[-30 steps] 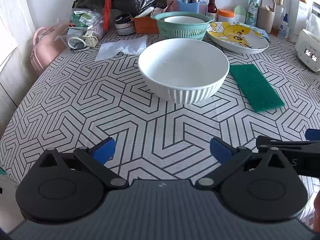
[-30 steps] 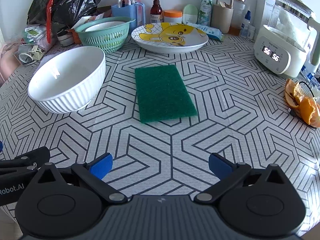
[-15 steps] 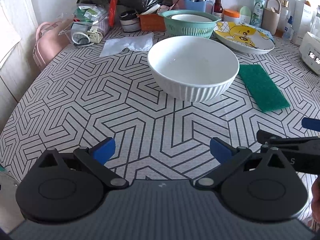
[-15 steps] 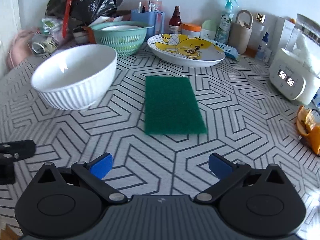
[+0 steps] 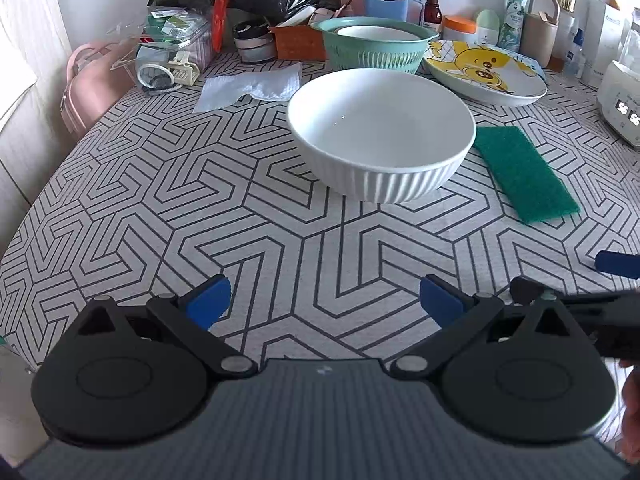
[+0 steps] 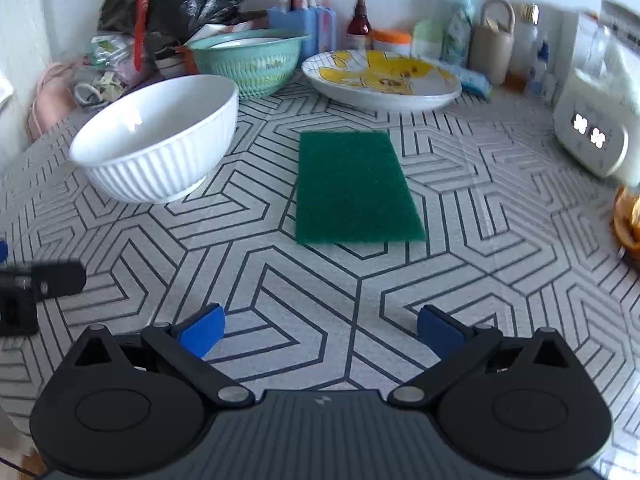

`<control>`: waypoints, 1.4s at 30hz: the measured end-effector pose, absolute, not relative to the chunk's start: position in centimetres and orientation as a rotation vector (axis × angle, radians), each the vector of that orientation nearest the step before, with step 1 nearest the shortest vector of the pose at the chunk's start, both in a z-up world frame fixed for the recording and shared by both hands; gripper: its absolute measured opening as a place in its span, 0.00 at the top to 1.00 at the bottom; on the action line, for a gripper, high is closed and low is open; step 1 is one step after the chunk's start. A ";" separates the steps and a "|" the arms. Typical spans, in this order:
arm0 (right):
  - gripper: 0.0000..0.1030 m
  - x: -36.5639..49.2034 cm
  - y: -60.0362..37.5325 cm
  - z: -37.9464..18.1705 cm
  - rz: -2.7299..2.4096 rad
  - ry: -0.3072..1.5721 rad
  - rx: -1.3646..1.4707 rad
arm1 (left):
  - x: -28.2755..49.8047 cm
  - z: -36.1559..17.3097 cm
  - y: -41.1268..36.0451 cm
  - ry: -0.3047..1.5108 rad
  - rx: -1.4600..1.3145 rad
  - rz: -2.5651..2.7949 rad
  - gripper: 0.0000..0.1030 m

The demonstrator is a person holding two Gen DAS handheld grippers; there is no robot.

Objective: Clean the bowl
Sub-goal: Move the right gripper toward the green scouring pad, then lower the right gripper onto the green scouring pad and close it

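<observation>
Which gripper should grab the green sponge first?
Probably the right gripper. The sponge lies flat straight ahead of its open jaws, while the left gripper faces the bowl, and the sponge sits off to its right side. The left looks better placed to steady the bowl.

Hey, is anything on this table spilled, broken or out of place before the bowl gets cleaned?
Nothing is spilled or broken. The white bowl stands upright and the green scouring pad lies flat beside it. The only stray items are orange peels at the table's right edge and a crumpled plastic wrapper.
</observation>
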State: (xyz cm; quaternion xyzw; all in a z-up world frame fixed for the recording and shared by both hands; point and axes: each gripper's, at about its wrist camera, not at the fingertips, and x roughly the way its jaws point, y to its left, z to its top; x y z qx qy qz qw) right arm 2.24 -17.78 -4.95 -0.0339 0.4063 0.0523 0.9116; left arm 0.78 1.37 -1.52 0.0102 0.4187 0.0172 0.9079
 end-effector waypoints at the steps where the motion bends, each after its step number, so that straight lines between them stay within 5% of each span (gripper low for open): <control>1: 0.00 2.0 -17.8 -5.0 0.112 0.826 -0.070 | 0.8 -1.5 1.3 0.860 0.020 0.032 0.00; 12: 0.04 2.2 -17.8 -4.7 0.084 0.832 -0.047 | 1.1 -1.4 2.0 0.929 -0.152 -0.131 0.00; 21: 0.51 3.0 -16.7 -3.8 0.098 0.807 -0.075 | 0.9 -2.2 2.9 0.947 -0.324 -0.097 0.03; 25: 0.95 4.5 -16.6 -3.6 0.147 0.824 -0.057 | 1.0 -2.2 3.2 0.950 -0.312 -0.066 0.04; 26: 0.99 4.7 -16.6 -3.6 0.145 0.822 -0.054 | 1.0 -2.1 3.3 0.948 -0.298 -0.065 0.06; 32: 0.99 7.0 -16.4 -3.6 0.141 0.824 -0.052 | 1.2 -1.7 3.2 0.933 -0.220 -0.050 0.21; 42: 0.84 7.1 -15.7 -3.0 0.096 0.801 -0.092 | 1.3 -1.2 1.7 0.900 -0.044 -0.053 0.39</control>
